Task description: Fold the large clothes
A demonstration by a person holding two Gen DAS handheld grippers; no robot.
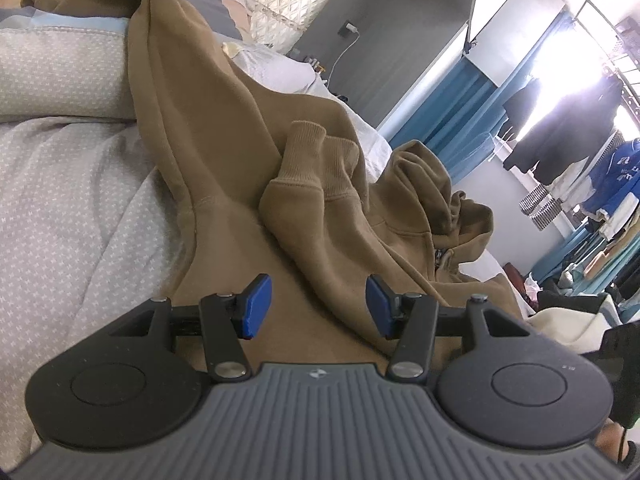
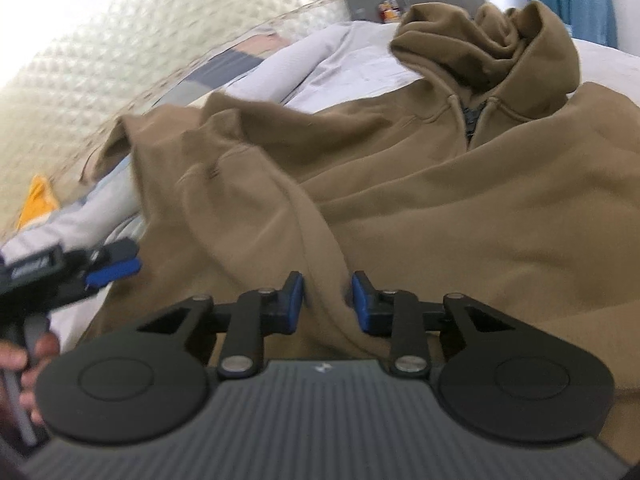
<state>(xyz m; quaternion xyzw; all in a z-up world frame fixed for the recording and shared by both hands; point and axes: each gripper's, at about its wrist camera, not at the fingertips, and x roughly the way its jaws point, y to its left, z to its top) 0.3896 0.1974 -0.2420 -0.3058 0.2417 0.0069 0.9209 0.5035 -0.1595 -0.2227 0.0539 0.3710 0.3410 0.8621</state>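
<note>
The brown hoodie (image 2: 400, 200) lies spread across the bed (image 1: 72, 200), filling mid-frame. The right gripper (image 2: 327, 300) apparently pinches a sleeve ridge, though blur obscures contact; a shallow bite could slip. The left gripper (image 1: 318, 306) is spread, empty.

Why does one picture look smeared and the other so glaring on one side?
Right wrist view: motion blur smears the quilted headboard and the brown hoodie. Left wrist view: sharp, but the window is blown out white, silhouetting the hanging clothes. Both views bend straight edges, as fisheye lenses do.
</note>
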